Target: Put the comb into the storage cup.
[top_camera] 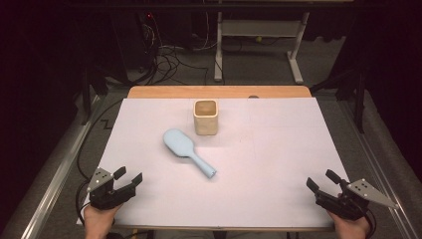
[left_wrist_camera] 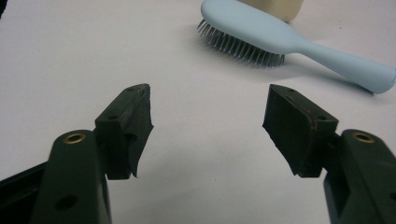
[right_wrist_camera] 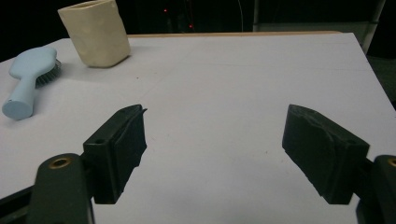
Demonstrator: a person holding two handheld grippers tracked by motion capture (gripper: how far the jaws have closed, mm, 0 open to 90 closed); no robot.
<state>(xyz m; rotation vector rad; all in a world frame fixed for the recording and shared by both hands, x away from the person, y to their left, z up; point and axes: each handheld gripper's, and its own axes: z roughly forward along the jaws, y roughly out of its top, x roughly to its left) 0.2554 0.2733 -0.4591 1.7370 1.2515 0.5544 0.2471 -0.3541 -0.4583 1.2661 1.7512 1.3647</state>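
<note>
Brush lies bristles down near the middle of the white sheet, its handle pointing toward the person and slightly to their right, its head just in front of the cream cup, close to it though whether they touch I cannot tell. Lying flat with the handle free, it looks easy to take by the handle; the upright cup, open at the top, would suit standing the brush in it, though that is a judgement. The left gripper rests at the near left corner of the sheet, the right gripper at the near right corner, both well apart from the brush, both with jaws spread and nothing between them. The left gripper view shows the grey bristles under the head, which the high view hides beneath the blue back. The right gripper view shows the cup's tapering side wall and the handle's blunt end.
</note>
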